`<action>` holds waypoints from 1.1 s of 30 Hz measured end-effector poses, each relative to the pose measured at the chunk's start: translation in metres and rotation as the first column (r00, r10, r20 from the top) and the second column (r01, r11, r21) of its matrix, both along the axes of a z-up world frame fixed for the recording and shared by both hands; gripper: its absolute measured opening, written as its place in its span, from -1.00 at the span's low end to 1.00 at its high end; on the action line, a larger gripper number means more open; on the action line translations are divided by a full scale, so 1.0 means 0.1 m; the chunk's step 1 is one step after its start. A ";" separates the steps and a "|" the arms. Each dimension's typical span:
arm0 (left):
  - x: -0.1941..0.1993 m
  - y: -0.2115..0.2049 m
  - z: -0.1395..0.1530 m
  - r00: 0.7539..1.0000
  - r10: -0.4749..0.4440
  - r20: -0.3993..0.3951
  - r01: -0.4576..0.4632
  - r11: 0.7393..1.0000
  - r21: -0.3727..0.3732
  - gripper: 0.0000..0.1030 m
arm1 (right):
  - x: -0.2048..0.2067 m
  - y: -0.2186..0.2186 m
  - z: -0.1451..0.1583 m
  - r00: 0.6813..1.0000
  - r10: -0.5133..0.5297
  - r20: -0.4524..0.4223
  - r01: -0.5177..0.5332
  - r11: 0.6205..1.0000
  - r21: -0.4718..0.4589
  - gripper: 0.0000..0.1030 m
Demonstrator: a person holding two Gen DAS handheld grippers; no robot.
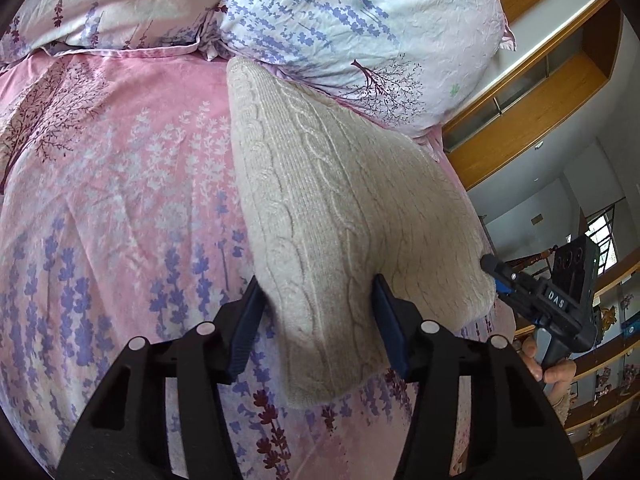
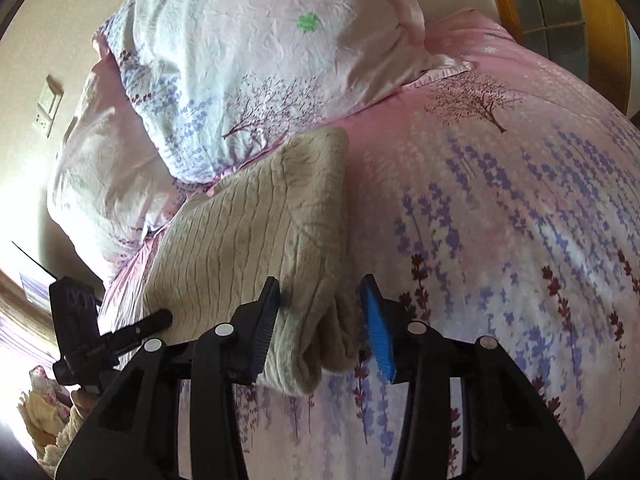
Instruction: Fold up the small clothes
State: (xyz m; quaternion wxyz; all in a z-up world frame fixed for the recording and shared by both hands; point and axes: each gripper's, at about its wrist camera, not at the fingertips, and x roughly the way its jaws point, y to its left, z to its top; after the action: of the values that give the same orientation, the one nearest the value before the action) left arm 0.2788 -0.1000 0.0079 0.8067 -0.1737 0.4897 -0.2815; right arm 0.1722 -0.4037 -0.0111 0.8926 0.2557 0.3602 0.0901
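Now the folded sweater lies between both tools' parted fingers.

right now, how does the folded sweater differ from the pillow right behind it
The sweater is plain beige cable knit; the pillow is thin crinkled cloth printed with purple flowers and a dark tree. The sweater lies low and folded; the pillow is plump and rounded. The sweater sits nearer the cameras, the pillow at the head of the bed. Both rest on the pink flowered bedspread.
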 end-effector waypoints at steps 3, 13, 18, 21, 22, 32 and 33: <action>-0.05 0.01 -0.01 1.000 0.004 0.012 -0.004 1.000 0.003 -0.25 | -0.01 0.06 -0.03 1.000 0.001 0.022 0.000 1.000 -0.019 -0.82; -0.20 -0.03 0.02 0.997 -0.020 0.076 0.017 0.999 0.046 -0.39 | 0.08 0.09 0.12 0.998 -0.060 -0.001 0.059 0.986 -0.153 -0.54; -0.19 -0.02 0.02 0.996 -0.018 0.082 0.014 0.998 0.055 -0.13 | 0.44 0.35 0.67 0.996 0.020 0.086 0.005 0.960 -0.281 -0.23; -0.18 0.01 0.01 0.997 -0.016 0.080 0.012 0.999 0.048 -0.07 | 1.01 0.75 0.69 0.988 0.155 -0.012 -0.150 0.927 -0.344 -0.23; -0.16 0.02 0.00 0.997 -0.016 0.077 0.013 0.999 0.043 -0.06 | 1.19 0.90 0.67 0.981 0.185 -0.048 -0.190 0.910 -0.369 -0.23; -0.15 0.03 0.01 0.994 -0.031 0.104 0.027 0.999 0.040 -0.01 | 2.27 1.44 0.31 0.937 0.246 -0.249 -0.328 0.863 -0.383 -0.16; -0.15 0.03 0.01 0.994 -0.032 0.104 0.028 0.999 0.040 0.00 | 2.29 1.47 0.29 0.934 0.254 -0.250 -0.338 0.858 -0.387 -0.18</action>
State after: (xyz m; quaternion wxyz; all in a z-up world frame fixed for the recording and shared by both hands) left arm 0.2638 -0.0970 0.0091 0.8302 -0.1359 0.4544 -0.2930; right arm 0.4011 -0.2562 0.0178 0.8633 0.0043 0.4898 0.1215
